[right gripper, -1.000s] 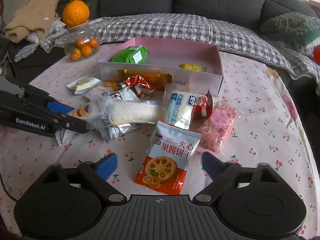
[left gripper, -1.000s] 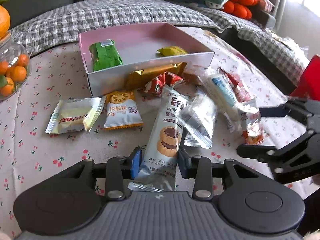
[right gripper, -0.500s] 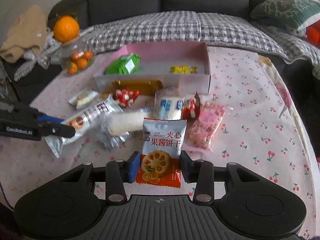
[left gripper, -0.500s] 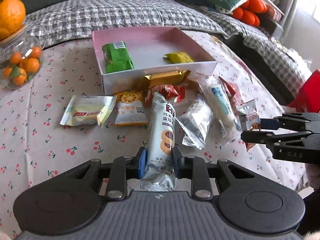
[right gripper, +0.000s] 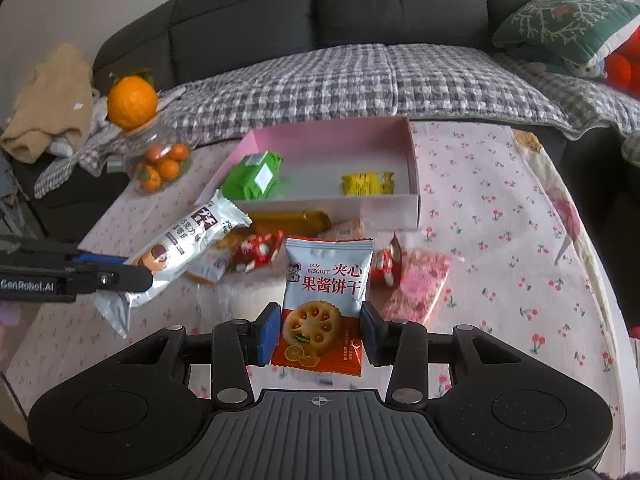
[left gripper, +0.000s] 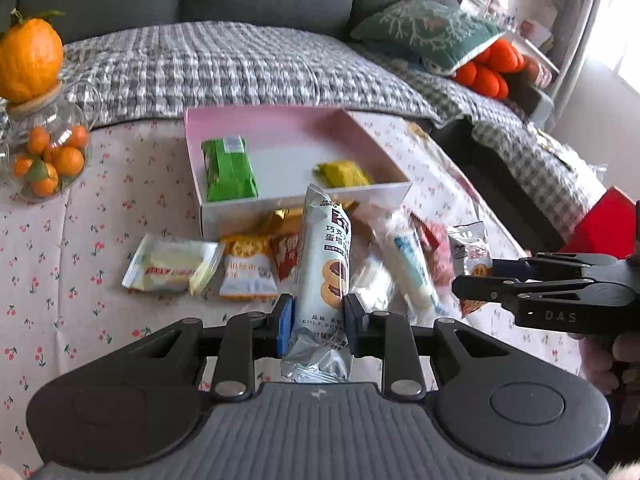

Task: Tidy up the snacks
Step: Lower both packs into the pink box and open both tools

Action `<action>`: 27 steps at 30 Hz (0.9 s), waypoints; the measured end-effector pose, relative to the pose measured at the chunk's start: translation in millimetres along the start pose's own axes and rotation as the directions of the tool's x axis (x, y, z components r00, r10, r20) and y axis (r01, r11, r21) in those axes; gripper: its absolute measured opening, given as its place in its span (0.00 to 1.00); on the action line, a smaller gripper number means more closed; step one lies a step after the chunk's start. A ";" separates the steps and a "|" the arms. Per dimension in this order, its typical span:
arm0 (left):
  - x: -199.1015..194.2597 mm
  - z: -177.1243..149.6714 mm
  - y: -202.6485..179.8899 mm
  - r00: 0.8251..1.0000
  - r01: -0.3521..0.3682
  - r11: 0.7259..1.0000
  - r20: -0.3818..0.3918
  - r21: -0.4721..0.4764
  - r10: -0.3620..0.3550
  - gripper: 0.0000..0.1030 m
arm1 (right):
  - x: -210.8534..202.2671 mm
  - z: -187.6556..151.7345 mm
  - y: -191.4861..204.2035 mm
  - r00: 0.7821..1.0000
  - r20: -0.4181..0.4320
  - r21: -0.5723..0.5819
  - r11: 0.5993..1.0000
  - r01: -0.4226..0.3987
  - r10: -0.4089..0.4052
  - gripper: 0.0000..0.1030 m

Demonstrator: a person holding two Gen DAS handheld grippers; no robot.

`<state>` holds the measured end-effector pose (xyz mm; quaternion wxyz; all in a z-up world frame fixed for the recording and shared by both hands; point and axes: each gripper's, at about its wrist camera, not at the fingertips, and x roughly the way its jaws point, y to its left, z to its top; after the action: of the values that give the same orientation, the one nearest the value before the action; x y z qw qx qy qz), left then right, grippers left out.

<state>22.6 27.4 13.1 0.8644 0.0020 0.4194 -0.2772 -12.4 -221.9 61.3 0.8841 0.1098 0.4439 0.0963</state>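
So far the pink box (left gripper: 304,200) holds two snacks; both grippers grasp packets, left gripper (left gripper: 316,320) the long chocolate-tart packet (left gripper: 325,256), right gripper (right gripper: 318,330) the jam biscuit packet (right gripper: 326,280); several lie beside the box.

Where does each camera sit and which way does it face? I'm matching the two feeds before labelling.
Left wrist: on the left gripper, facing the sofa; its fingers clamp the silver biscuit pack; right gripper enters at right.
Right wrist: on the right gripper, facing the sofa; it clamps the jam biscuit packet; left gripper at left.
Shared: pink box, green packet.
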 end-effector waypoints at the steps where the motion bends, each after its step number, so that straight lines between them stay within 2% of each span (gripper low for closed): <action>1: 0.7 2.6 -1.0 1.000 -0.002 1.000 0.006 -0.004 0.002 0.24 | 1.2 3.5 0.3 1.000 0.001 0.008 1.000 0.001 -0.001 0.39; 13: 17.9 36.3 -2.5 0.994 -0.045 0.995 0.094 -0.086 0.053 0.24 | 20.5 54.4 -5.9 0.999 0.032 0.109 0.993 -0.039 0.035 0.39; 27: 61.5 68.3 12.3 0.981 -0.088 0.970 0.151 -0.229 0.124 0.24 | 69.6 103.5 -33.1 0.998 0.053 0.220 0.974 -0.056 0.045 0.39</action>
<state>108.4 -7.7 9.9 0.9045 -0.0946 0.3741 -0.1813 114.3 -246.2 59.0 0.8739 0.2212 0.4278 0.0660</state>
